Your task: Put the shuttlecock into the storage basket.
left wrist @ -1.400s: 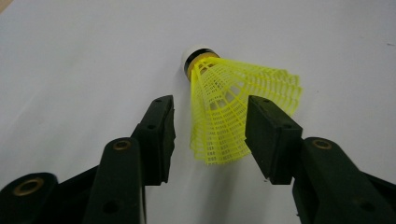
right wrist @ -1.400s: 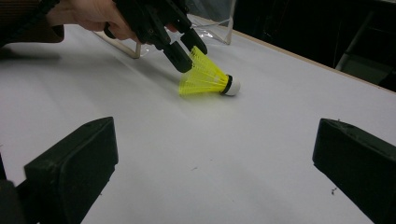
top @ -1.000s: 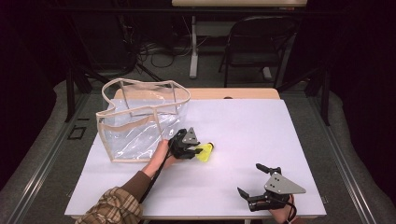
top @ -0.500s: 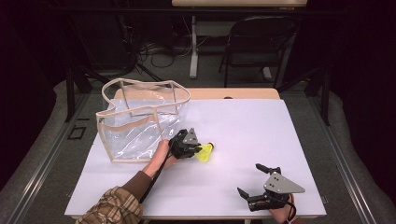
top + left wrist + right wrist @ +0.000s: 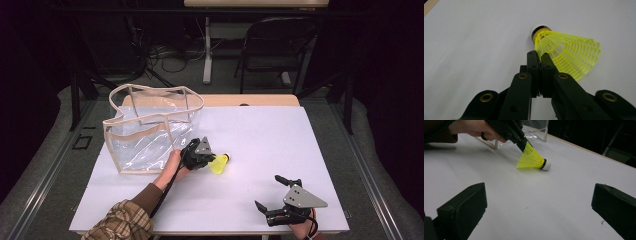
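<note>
A yellow shuttlecock (image 5: 220,163) with a white cork tip lies on its side on the white table (image 5: 260,130). My left gripper (image 5: 210,161) pinches the edge of its mesh skirt. The jaws have just been closing, and in the left gripper view the left gripper (image 5: 539,56) has its pads pressed together on the shuttlecock (image 5: 569,52). The right gripper view shows the shuttlecock (image 5: 531,158) held by the left gripper (image 5: 525,145) farther off. My right gripper (image 5: 267,191) rests near the table's front right edge, and nothing lies between the wide-open jaws of the right gripper (image 5: 538,192).
A clear plastic bag (image 5: 150,135) with beige trim stands open-topped at the table's back left, just behind the left hand. A black chair (image 5: 280,45) and a desk leg stand beyond the far edge. A wooden strip (image 5: 250,100) borders the table's far side.
</note>
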A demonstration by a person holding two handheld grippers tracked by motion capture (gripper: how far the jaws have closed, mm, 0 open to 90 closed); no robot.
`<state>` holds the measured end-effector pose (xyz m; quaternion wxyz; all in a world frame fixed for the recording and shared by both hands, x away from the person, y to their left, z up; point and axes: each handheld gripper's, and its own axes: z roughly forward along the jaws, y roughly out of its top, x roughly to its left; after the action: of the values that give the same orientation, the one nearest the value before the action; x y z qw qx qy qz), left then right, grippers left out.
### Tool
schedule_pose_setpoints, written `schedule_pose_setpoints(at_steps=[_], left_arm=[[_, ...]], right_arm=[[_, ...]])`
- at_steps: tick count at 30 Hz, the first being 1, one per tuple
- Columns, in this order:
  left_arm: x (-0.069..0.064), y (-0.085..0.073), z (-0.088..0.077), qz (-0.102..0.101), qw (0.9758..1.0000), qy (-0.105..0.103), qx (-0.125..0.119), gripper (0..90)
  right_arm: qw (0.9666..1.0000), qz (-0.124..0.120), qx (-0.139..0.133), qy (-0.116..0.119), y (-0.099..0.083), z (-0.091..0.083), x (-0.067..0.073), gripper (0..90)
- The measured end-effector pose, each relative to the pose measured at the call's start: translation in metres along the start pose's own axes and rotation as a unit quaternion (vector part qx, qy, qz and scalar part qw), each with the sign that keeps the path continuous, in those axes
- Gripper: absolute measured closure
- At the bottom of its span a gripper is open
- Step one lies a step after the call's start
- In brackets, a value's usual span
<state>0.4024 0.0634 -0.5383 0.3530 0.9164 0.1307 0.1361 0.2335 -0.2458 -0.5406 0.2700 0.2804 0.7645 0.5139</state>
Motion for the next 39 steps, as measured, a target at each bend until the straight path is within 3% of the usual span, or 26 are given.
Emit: schedule_pose_setpoints(at_steps=[18,39], left_arm=[[0.000,0.001,-0.008,-0.006,0.9997,-0.004,-0.021,89.1],[-0.005,0.012,-0.024,0.008,0.9994,0.003,-0.035,89.0]], right_arm=[[1.0000,0.002,0.000,-0.003,0.000,-0.001,-0.001,0.0],[1.0000,0.005,0.004,-0.004,-0.001,0.000,-0.002,0.0]])
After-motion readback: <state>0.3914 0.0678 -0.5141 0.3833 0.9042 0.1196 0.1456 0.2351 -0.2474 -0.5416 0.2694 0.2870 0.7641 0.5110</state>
